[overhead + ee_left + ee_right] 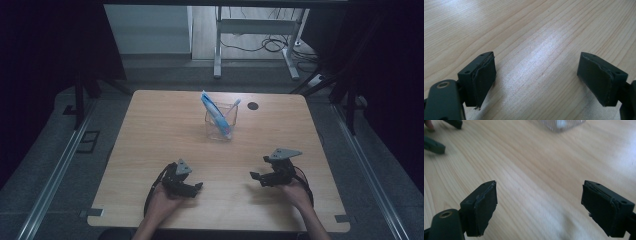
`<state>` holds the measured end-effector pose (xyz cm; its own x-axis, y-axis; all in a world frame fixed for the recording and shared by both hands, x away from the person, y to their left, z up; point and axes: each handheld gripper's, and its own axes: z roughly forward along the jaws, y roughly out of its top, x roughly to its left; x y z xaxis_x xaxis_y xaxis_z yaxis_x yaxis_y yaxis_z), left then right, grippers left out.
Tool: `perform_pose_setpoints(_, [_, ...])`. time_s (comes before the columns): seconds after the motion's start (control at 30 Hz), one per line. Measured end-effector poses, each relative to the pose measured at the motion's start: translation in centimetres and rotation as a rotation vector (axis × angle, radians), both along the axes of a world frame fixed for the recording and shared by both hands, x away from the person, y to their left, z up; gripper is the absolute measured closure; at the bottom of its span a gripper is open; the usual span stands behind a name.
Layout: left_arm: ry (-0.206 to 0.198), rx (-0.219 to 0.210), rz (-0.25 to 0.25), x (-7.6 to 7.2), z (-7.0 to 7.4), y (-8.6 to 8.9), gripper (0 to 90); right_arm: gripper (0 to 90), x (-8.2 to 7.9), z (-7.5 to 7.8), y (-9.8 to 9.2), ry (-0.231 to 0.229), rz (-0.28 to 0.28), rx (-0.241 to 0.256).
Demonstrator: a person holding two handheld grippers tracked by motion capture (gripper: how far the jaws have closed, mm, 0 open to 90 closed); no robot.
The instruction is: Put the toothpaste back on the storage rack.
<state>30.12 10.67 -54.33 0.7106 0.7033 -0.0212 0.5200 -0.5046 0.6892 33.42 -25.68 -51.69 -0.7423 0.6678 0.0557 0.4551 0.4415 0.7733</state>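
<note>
The clear cup (219,124) stands upright near the middle of the desk (150,150), toward its far half, and it carries a blue-and-white tube (214,114) and a pale toothbrush (232,107). The tube leans up and to the left from the cup's base; the toothbrush leans the other way, its head rising toward the right rim. Both long axes run steeply upward, so a grasp would most likely come from above or from the side of the sticking-out ends.

From the cup, both tools lie well apart toward the near edge. The left tool (192,187) rests low on the desk, its jaws spread wide with bare wood between them in the left gripper view (536,80). The right tool (257,177) sits at a similar remove, jaws equally wide and empty (539,207); the cup's base (560,125) shows blurred at the top of its view, ahead and slightly right.

Neither tool is clearly nearer. The cup lies forward and inward from each, so the toothbrush favours the right hand, the tube the left.
</note>
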Motion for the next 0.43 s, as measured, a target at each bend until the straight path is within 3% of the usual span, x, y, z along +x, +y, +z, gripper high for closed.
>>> perform_pose_setpoints(0.23, [0.000, 0.000, 0.000, 0.0, 0.0, 0.0, 15.4, 13.3, -0.8, -1.6, -0.9, 0.033, -0.017, -0.032])
perform_pose_setpoints(0.33, [0.000, -0.001, 0.001, 0.0, 0.0, 0.0, 15.4, 12.3, -1.0, -2.3, -0.9, 0.046, -0.018, -0.081])
perform_pose_setpoints(0.37, [0.001, -0.001, 0.001, 0.0, 0.0, 0.0, 15.4, 12.3, -1.2, -2.5, -0.9, 0.021, -0.020, -0.087])
perform_pose_setpoints(0.43, [0.001, 0.000, 0.001, 0.0, 0.0, 0.0, 15.4, 12.0, -1.3, -2.6, -0.8, 0.016, -0.020, -0.093])
